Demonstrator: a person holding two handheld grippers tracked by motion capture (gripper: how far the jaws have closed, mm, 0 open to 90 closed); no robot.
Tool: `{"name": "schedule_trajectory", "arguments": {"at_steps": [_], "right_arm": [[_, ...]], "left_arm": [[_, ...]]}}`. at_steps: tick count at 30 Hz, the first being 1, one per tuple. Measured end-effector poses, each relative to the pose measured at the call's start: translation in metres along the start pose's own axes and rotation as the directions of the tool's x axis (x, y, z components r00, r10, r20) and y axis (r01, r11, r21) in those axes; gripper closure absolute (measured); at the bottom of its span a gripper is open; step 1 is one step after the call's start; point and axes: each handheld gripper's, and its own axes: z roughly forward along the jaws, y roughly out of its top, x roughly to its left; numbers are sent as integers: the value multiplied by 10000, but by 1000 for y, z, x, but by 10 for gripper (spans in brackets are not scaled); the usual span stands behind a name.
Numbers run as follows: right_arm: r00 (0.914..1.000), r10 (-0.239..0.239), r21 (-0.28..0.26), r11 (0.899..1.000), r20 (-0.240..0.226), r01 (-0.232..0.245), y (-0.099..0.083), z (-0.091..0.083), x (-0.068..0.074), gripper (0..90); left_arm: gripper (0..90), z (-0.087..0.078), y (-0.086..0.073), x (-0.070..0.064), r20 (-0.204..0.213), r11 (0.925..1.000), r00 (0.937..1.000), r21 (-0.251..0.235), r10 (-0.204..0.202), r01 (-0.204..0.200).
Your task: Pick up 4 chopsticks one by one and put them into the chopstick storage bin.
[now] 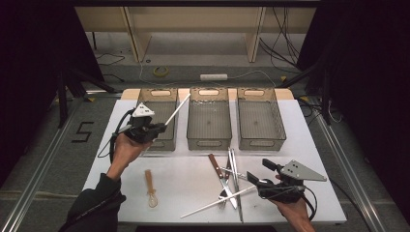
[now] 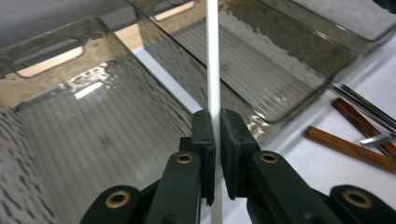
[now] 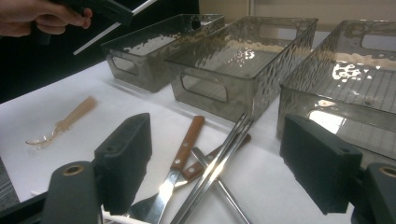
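Left gripper [image 1: 162, 126] holds a white chopstick [image 1: 177, 109] above the left tray [image 1: 158, 94].
Its fingers [image 2: 204, 135] pinch the stick, which slants up over the tray. The right gripper [image 1: 254, 170] hovers with fingers [image 3: 125, 158] spread wide near cutlery [image 1: 227, 176] on the bench [image 1: 309, 145].

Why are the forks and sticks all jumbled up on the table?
The cutlery pile lies criss-crossed in front of the three bins, not sorted into them. One white chopstick is held over the left bin; a spoon lies apart.
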Motion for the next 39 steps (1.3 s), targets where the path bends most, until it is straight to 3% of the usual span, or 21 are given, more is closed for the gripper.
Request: {"name": "schedule_trajectory", "arguments": {"at_steps": [13, 26, 30, 39], "right_arm": [[10000, 47, 4, 10000, -1, -47, 0, 0, -1, 260], [10000, 90, 2, 10000, -13, -90, 0, 0, -1, 260], [9999, 113, 2, 9999, -15, -113, 0, 0, -1, 260], [9999, 145, -37, 9999, -66, -145, -1, 1, -2, 260]], "left_arm": [[841, 11, 12, 38, -659, 9967, 9946, -144, -802, 795], [841, 19, 12, 68, -1201, 9865, 9793, -398, -1627, 1590], [841, 21, 11, 75, -1237, 9797, 9722, -535, -1986, 1933], [841, 28, 6, 88, -1504, 9720, 9605, -548, -2341, 2283]]}}
